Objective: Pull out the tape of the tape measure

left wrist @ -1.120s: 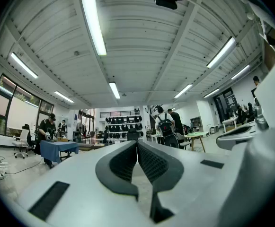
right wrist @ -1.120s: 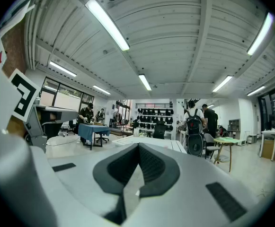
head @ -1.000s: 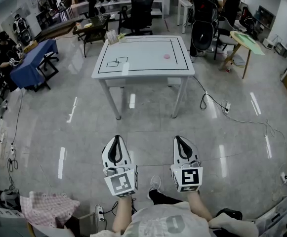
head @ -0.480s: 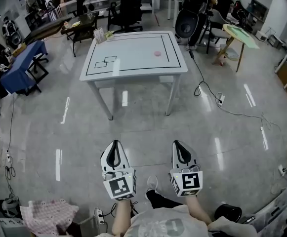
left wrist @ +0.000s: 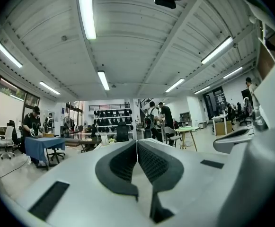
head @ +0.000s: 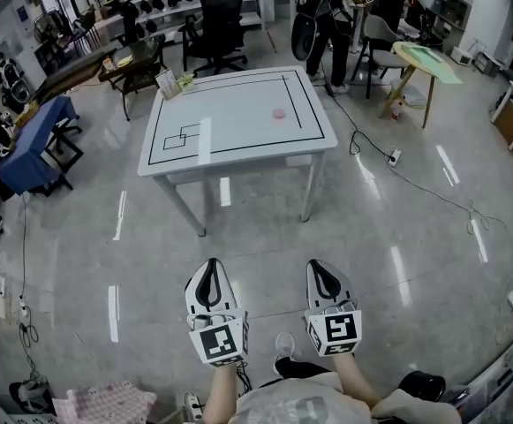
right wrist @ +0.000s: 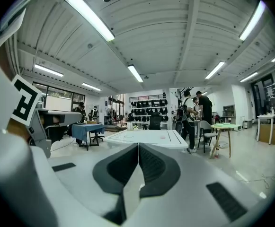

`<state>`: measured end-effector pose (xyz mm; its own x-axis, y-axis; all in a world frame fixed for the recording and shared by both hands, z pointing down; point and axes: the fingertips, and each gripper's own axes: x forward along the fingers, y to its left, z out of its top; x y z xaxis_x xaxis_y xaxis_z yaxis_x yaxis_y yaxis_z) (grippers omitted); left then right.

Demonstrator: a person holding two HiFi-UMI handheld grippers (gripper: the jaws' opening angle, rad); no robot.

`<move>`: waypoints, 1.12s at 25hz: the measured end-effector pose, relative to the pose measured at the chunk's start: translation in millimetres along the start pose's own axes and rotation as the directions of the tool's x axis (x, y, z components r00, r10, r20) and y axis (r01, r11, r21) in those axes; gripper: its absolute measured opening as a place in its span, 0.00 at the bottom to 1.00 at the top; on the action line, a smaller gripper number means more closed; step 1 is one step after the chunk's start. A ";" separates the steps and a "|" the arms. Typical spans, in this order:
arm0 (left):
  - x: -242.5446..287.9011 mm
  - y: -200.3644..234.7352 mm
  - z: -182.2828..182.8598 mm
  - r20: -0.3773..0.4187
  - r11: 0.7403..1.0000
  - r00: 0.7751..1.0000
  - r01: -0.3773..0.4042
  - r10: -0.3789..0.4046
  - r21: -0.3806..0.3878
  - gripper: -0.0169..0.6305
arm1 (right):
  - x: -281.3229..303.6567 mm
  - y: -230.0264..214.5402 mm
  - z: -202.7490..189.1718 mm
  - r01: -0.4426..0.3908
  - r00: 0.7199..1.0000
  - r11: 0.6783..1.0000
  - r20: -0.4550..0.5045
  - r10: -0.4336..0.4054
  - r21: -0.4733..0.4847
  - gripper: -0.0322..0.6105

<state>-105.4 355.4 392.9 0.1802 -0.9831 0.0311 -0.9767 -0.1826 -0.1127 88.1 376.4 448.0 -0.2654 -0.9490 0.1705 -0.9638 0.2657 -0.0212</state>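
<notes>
A small pink round object [head: 279, 112], which may be the tape measure, lies on the white table [head: 238, 140] far ahead of me; the same pink spot [right wrist: 163, 137] shows faintly in the right gripper view. My left gripper [head: 208, 275] and right gripper [head: 321, 270] are held side by side over the floor, well short of the table. Both are shut with nothing between their jaws. In the left gripper view the left gripper [left wrist: 137, 145] points level toward the room; the right gripper [right wrist: 138, 148] points at the table [right wrist: 146, 138].
Black lines are marked on the tabletop, with two small rectangles [head: 178, 137] at its left. Chairs [head: 216, 25], a green side table [head: 426, 63], a blue-covered table [head: 33, 144] and floor cables [head: 433, 193] surround it. People stand behind the table [head: 327, 7]. Glossy floor lies between me and the table.
The view has shifted: the table now appears slightly larger and lower in the head view, and a person has come into view behind it. Both grippers stay shut side by side.
</notes>
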 end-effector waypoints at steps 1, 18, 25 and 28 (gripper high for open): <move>3.6 4.1 6.1 0.014 1.000 1.000 -0.007 0.007 0.005 0.07 | 6.5 0.4 5.3 -0.003 1.000 1.000 0.006 0.003 -0.004 0.10; 42.7 43.5 71.5 0.181 0.996 0.981 -0.081 0.071 0.045 0.07 | 39.7 -17.2 70.2 0.012 0.986 0.999 0.167 -0.017 0.033 0.10; 114.5 69.1 101.0 0.302 0.995 0.951 -0.086 0.067 0.052 0.07 | 98.3 -47.6 135.8 0.048 0.938 0.999 0.343 -0.048 0.008 0.10; 163.6 83.0 102.8 0.327 0.996 0.943 -0.081 0.064 0.038 0.07 | 142.6 -65.3 144.5 0.071 0.935 0.997 0.347 -0.072 0.017 0.10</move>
<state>-144.9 178.4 286.6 0.1453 -0.9419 -0.3027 -0.9830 -0.1028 -0.1522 109.5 199.2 331.3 -0.1873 -0.9654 -0.1813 -0.9804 0.1951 -0.0259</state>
